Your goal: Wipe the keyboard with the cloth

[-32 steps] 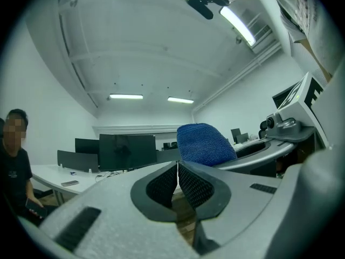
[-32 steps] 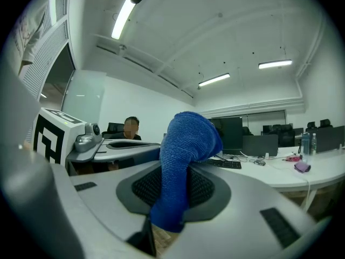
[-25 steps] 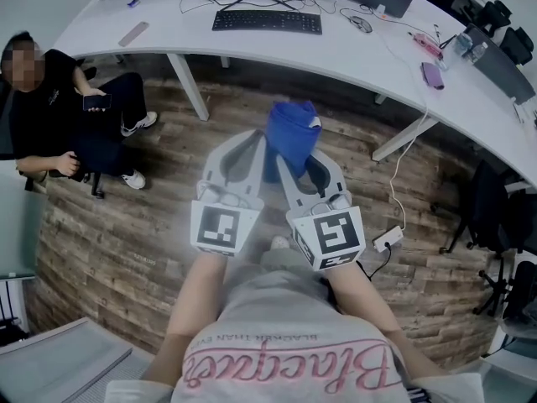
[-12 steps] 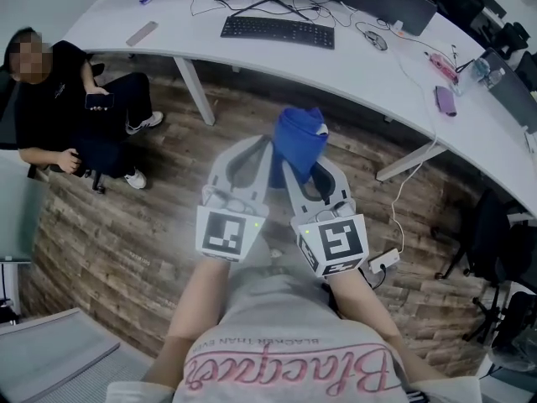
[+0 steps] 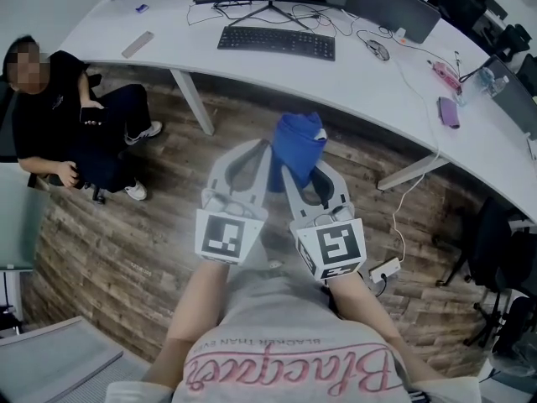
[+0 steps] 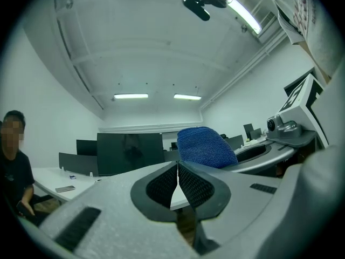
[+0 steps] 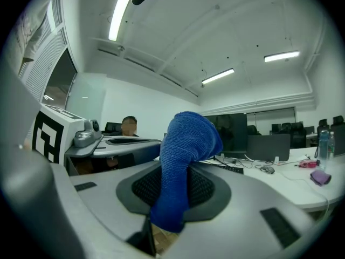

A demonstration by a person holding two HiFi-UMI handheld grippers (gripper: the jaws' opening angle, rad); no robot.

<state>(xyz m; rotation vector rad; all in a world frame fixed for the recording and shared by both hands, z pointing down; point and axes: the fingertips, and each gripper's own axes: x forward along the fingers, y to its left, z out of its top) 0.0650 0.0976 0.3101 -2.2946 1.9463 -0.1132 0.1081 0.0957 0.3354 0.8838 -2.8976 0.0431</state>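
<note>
**Clerk:** Entry one, the right gripper. How is it listed?

**Keeper:** It is listed as clamped on the blue cloth. The cloth is pinched between the dark pads. It is seen bulging above the jaws, with a short end hanging below them.

**Clerk:** Entry two, the left gripper?

**Keeper:** The jaws are recorded as brought together, pad against pad at the tips, with nothing held between them. It is carried just beside the right gripper.

**Clerk:** And placement against the white desk?

**Keeper:** Both grippers and the cloth are held short of the desk's near edge, over the wooden floor. They are kept well apart from the desk top.

**Clerk:** Entry three, the keyboard?

**Keeper:** A black keyboard is laid flat on the desk, toward its far side. It is set in front of the monitor stand and is touched by neither cloth nor gripper.

**Clerk:** Other items on the desk?

**Keeper:** A mouse is noted just beside the keyboard, on the desk's right-hand run as seen in the head view. A purple flat object is logged farther along toward that end. A grey flat object is logged near the opposite end.

**Clerk:** And off the desk?

**Keeper:** A seated person in dark clothes is entered beside the desk's left end. A white power strip is entered on the floor, on the near side of the desk's right-hand run.
</note>
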